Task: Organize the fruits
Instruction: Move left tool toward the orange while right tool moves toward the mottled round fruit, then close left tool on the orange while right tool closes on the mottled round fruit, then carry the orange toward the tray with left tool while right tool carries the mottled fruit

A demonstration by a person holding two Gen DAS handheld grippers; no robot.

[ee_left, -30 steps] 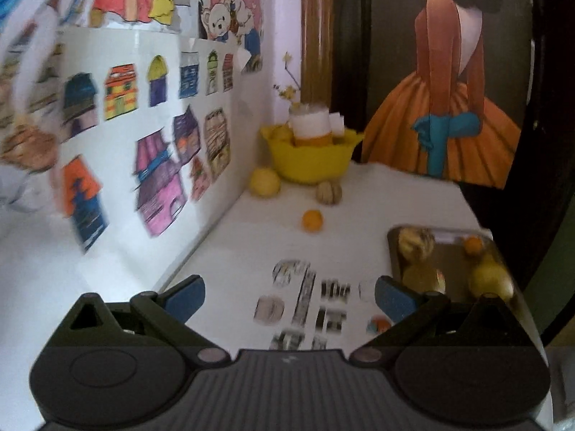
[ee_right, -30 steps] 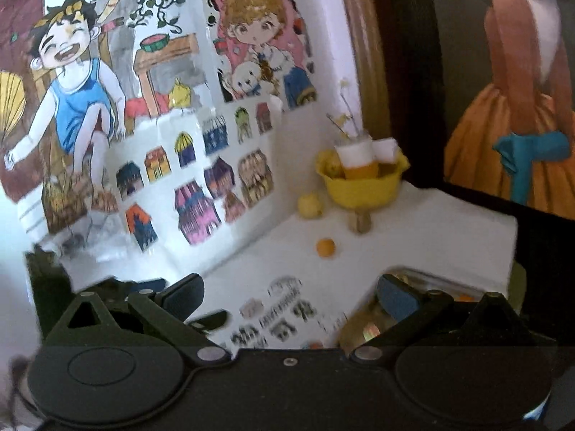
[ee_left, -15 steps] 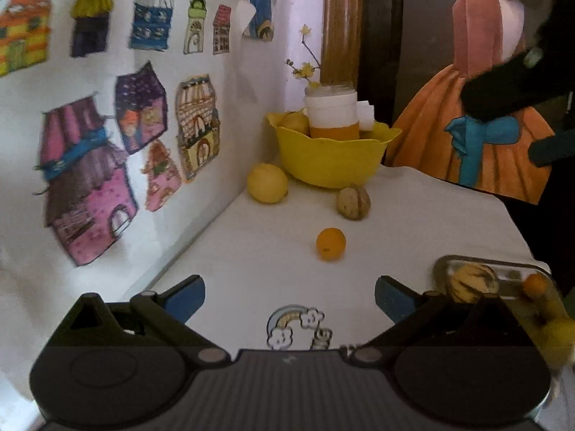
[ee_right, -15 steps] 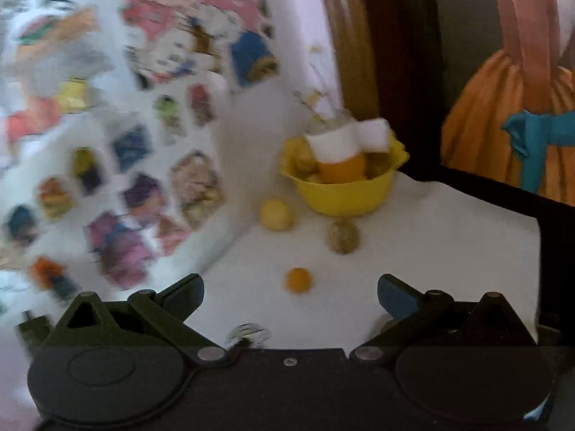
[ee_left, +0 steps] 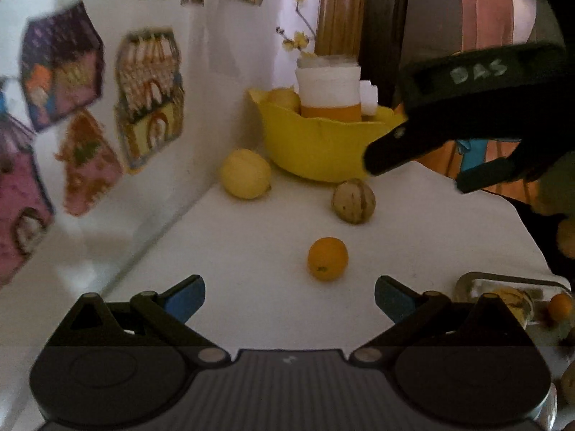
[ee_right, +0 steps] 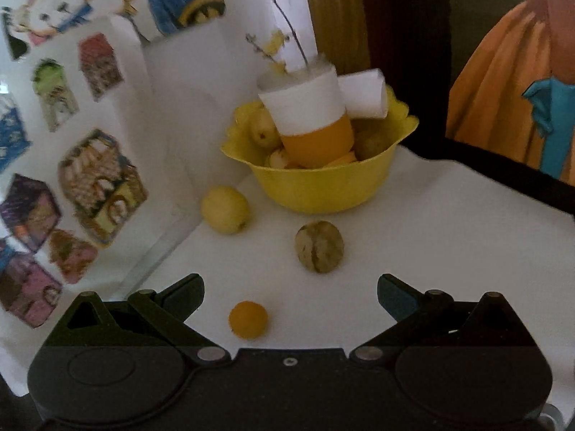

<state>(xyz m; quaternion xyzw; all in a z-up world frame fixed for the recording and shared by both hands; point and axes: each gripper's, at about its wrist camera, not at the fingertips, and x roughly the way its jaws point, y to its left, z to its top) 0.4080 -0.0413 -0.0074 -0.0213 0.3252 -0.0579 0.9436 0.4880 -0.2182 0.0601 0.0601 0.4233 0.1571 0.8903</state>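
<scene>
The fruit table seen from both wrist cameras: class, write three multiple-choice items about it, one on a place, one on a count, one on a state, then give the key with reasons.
1. Where does the small orange fruit lie?
A. inside the yellow bowl
B. loose on the white table
C. on the metal tray

2. How many fruits lie loose on the white table in front of the yellow bowl?
A. one
B. three
C. five

3. How do the right gripper jaws stand?
A. open and empty
B. shut on the walnut-like fruit
C. shut on the bowl rim

Key: 1 B, it rests on bare white surface. 2 B, the yellow fruit, the walnut-like fruit and the orange one. 3 A, its fingers stand wide apart with nothing between them.
</scene>
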